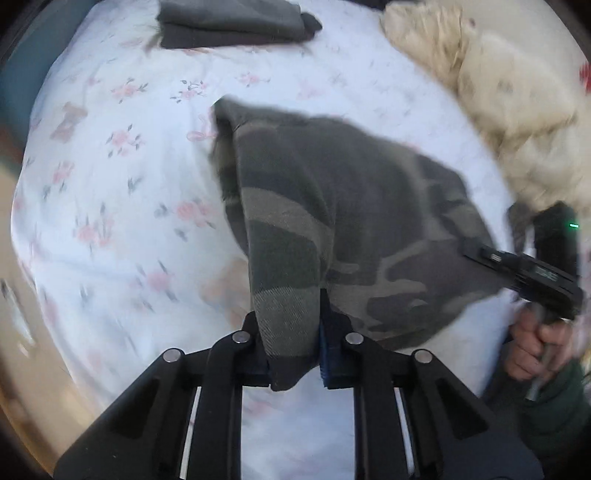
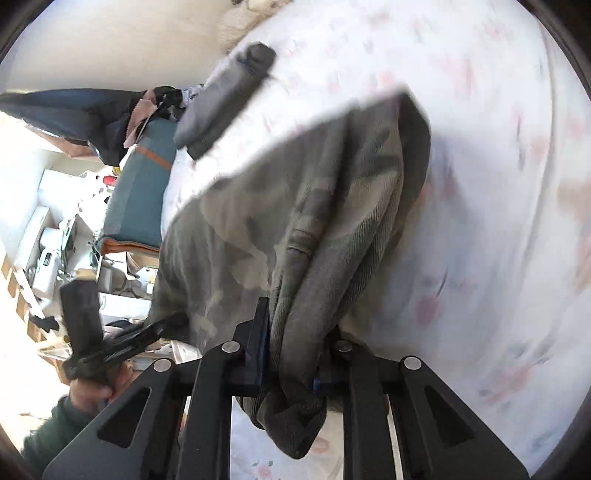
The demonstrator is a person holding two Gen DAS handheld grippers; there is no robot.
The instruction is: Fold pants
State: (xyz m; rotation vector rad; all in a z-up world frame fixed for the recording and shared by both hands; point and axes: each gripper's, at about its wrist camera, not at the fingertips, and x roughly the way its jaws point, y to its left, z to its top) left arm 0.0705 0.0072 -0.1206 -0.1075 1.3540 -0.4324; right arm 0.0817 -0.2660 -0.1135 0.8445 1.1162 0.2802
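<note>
Camouflage-patterned green fabric pants (image 1: 332, 206) held lifted above floral white bedsheet (image 1: 110, 177), spread toward 12 o'clock. Left gripper (image 1: 293, 347) clamped on edge; right gripper (image 2: 295, 354) clamped on bunched hem. Risk: uneven pull, fabric slipped from clamp, crooked fold.

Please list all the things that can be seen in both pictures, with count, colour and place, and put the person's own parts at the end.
Camouflage fabric pants: one, green-grey, lifted over the bed, pinched at two ends.
Dark grey folded garment: one, lying at the far part of the bed.
Floral bed sheet: one, white with pink flowers, under everything.
Cream fluffy blanket: one, at the far right of the bed.
Teal cushion with brown trim: one, beside the bed.
Left gripper: black, shut on the pants.
Right gripper: black, shut on bunched pants fabric.
</note>
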